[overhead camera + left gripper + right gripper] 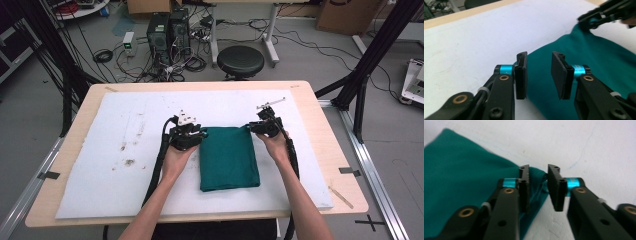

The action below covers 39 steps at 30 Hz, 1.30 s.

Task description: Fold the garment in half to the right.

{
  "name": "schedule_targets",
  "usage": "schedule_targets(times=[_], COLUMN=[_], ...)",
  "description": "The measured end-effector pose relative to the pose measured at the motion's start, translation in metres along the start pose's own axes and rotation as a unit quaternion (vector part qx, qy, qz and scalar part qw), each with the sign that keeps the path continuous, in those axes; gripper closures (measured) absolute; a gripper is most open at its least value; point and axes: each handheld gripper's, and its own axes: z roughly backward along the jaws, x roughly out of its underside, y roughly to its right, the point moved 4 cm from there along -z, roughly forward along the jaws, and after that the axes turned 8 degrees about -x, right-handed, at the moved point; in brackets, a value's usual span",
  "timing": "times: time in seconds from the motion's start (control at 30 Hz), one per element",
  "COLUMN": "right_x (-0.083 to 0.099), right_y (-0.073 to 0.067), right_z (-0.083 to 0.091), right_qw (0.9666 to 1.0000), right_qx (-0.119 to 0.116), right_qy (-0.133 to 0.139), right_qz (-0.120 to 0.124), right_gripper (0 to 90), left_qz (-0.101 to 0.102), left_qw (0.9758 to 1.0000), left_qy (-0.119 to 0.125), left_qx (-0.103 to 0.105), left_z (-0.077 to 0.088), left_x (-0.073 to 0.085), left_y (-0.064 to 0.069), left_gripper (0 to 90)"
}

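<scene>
a folded green cloth (229, 157) lies flat on the white mat (125, 145) that covers the counter (75, 115), between the two hands. the left hand-held gripper (192, 134) sits at the cloth's far left corner; in the left gripper view its jaws are spread, the cloth's (584, 62) edge lies beyond and below the gap, and the pads (521, 75) do not press on it. the right hand-held gripper (257, 126) sits at the far right corner; in the right gripper view its jaws stand narrowly apart with the cloth's (461, 170) corner bunched between them, the fabric against the left pad (524, 188) and a gap showing beside the right pad. the left gripper view also shows the right hand-held gripper (590, 21) at the cloth's raised corner. the high view adds the floor behind the counter, with a black stool (240, 61) and computer cases (167, 31).
</scene>
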Motion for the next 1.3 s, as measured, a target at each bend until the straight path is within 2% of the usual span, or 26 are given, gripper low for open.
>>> schedule_targets(times=[0.13,0.2,0.27,0.3,0.33,0.43,0.5,0.57,0.63,0.8,0.97,1.1,1.2,1.27,1.3], right_x=[0.003,0.003,0.003,0.002,0.001,0.001,0.002,0.003,0.003,0.006,0.015,0.017,0.012,0.009,0.007], right_y=[0.003,0.004,0.004,0.005,0.005,0.003,0.001,0.0,0.0,0.003,0.009,0.011,0.008,0.005,0.002], right_z=[0.003,0.005,0.007,0.009,0.01,0.008,0.003,0.0,0.001,0.004,0.002,0.001,0.008,0.011,0.011], right_qw=[0.9997,0.9995,0.9991,0.9985,0.9981,0.9961,0.9975,0.9993,0.9995,0.9992,0.9996,0.9993,0.9994,0.9985,0.9983], right_qx=[-0.021,-0.026,-0.029,-0.032,-0.027,-0.06,-0.053,-0.027,-0.024,-0.028,-0.018,-0.02,0.001,0.006,0.004], right_qy=[0.009,0.014,0.026,0.036,0.045,0.047,0.03,0.015,0.014,0.013,0.001,0.001,0.021,0.045,0.051], right_qz=[-0.01,-0.014,-0.02,-0.027,-0.033,-0.045,-0.035,-0.023,-0.018,-0.024,-0.021,-0.032,-0.027,-0.03,-0.028], right_gripper=[76.6,82.0,82.0,75.6,63.6,59.6,66.2,76.6,80.6,84.7,87.0,85.4,77.5,74.9,74.9], left_qz=[0.017,0.013,0.015,0.016,0.015,0.018,0.016,0.013,0.01,-0.002,-0.008,-0.003,0.002,0.003,0.001], left_qw=[0.9999,0.9999,0.9998,0.9997,0.9997,0.9997,0.9997,0.9998,0.9998,0.9983,0.9965,0.9956,0.9986,0.9992,0.9992], left_qy=[-0.002,0.001,0.002,0.003,0.004,0.005,0.006,0.0,-0.004,-0.039,-0.047,-0.048,-0.009,-0.002,-0.007], left_qx=[-0.002,-0.007,-0.014,-0.017,-0.018,-0.016,-0.019,-0.016,-0.018,-0.043,-0.068,-0.081,-0.052,-0.04,-0.04], left_z=[-0.009,-0.011,-0.012,-0.012,-0.012,-0.014,-0.018,-0.023,-0.028,-0.038,-0.037,-0.034,-0.029,-0.03,-0.032], left_x=[0.002,0.002,0.0,-0.001,-0.003,-0.006,-0.006,-0.005,-0.003,0.006,0.007,0.006,0.0,-0.001,0.0], left_y=[-0.002,-0.002,-0.005,-0.006,-0.007,-0.009,-0.009,-0.007,-0.006,-0.01,-0.014,-0.017,-0.013,-0.01,-0.009], left_gripper=[66.4,66.9,67.1,67.1,67.1,67.1,67.5,68.6,70.4,75.5,76.4,75.9,75.8,75.8,75.8])
